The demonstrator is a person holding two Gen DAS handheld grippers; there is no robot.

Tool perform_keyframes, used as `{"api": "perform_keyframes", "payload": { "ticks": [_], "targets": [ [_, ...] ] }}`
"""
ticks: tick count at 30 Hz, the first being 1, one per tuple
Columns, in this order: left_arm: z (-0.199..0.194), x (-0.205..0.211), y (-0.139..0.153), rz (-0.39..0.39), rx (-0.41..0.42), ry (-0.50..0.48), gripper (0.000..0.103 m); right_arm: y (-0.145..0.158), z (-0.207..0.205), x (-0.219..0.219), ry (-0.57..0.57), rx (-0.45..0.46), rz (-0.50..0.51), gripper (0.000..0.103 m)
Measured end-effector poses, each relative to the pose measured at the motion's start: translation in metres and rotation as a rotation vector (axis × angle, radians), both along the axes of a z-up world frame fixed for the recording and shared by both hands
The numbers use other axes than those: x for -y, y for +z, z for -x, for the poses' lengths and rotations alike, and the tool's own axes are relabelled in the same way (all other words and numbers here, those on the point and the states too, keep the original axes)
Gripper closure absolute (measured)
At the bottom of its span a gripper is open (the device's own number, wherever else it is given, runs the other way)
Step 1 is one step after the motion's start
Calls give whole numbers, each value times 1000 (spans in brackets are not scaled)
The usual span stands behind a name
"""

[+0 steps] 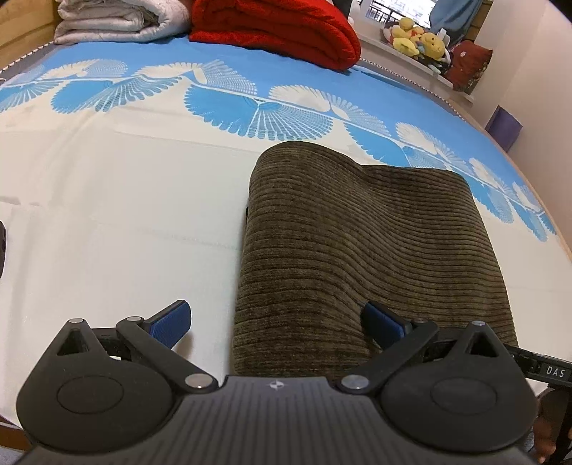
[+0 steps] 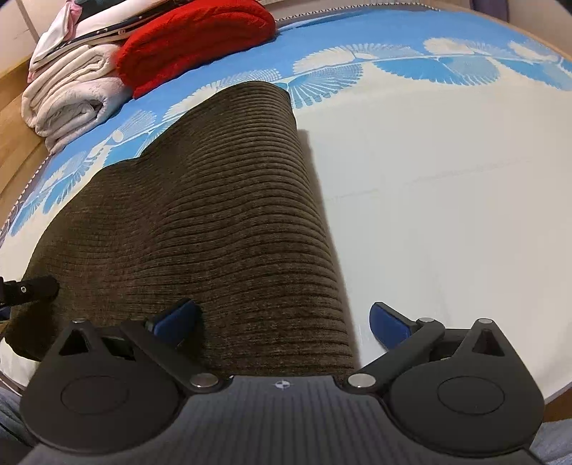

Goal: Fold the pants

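Your left gripper (image 1: pixel 277 323) is spread wide, its blue-padded fingers (image 1: pixel 171 322) holding nothing. One pad sits over the bare cream part of the bedsheet (image 1: pixel 118 214); the other lies over the near left corner of the olive-brown corduroy pants (image 1: pixel 364 236). Whether that pad touches the cloth cannot be told.

The pants lie folded into a compact rectangle on the cream-and-blue bedsheet printed with fan-shaped leaves. Their far edge is humped and uneven, reaching the blue printed band.

Your right gripper (image 2: pixel 284 323) is likewise spread wide and grips nothing. Its left pad (image 2: pixel 178 318) is over the corduroy pants (image 2: pixel 200 214); its right pad is over the cream sheet (image 2: pixel 447 186), just past the pants' right edge. The two grippers thus straddle opposite near corners of the folded garment.

At the far end of the bed, a folded red fleece blanket (image 1: pixel 279 30) lies beside a folded pale grey quilt (image 1: pixel 118 21); the right wrist view shows the same red blanket (image 2: pixel 193 39) and pale quilt (image 2: pixel 71 103). Yellow plush toys (image 1: pixel 418 41) sit on a ledge beyond the bed.
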State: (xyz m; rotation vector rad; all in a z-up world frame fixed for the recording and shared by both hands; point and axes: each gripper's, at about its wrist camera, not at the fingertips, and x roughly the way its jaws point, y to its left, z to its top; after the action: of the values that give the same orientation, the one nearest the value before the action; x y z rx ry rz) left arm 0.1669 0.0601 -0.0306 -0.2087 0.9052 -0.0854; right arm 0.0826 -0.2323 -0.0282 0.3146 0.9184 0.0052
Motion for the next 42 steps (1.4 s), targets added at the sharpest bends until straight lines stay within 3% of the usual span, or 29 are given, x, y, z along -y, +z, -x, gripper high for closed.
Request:
{"api": "perform_keyframes", "payload": {
  "ticks": [8, 12, 15, 18, 19, 20, 21, 25, 28, 32, 37, 42],
  "targets": [
    [-2, 1, -1, 7, -6, 3, 0, 1, -2, 1, 0, -7, -9, 1],
    [-19, 0, -2, 38, -37, -14, 0, 3, -21, 7, 61, -52, -34, 1],
    [-36, -8, -6, 101, -81, -19, 0, -3, -47, 21, 76, -113, -142, 0],
    [-48, -14, -14, 179, -138, -2, 2, -5, -65, 29, 114, -100, -195, 0],
    [-50, -14, -16, 201, -145, -9, 11, -6, -67, 29, 130, -97, -199, 2],
    [-50, -14, -15, 237, -137, -34, 31, -5, -66, 29, 130, -87, -198, 8],
    [-48, -14, -13, 266, -125, -54, 36, -4, -63, 27, 143, -73, -194, 22],
    [-43, -7, -11, 221, -92, -60, 41, 2, -54, 18, 173, -29, -147, 45],
    [-41, -3, -9, 203, -75, -60, 41, 6, -51, 13, 206, 9, -110, 54],
    [-41, 2, -7, 192, -49, -52, 42, 15, -41, -11, 304, 107, 93, 58],
    [-58, 16, -2, 182, -30, -76, 46, 30, -60, -7, 296, 138, 155, 61],
    [-103, 49, 7, 160, -16, -120, 47, 39, -91, 16, 263, 177, 195, 62]
  ]
}}
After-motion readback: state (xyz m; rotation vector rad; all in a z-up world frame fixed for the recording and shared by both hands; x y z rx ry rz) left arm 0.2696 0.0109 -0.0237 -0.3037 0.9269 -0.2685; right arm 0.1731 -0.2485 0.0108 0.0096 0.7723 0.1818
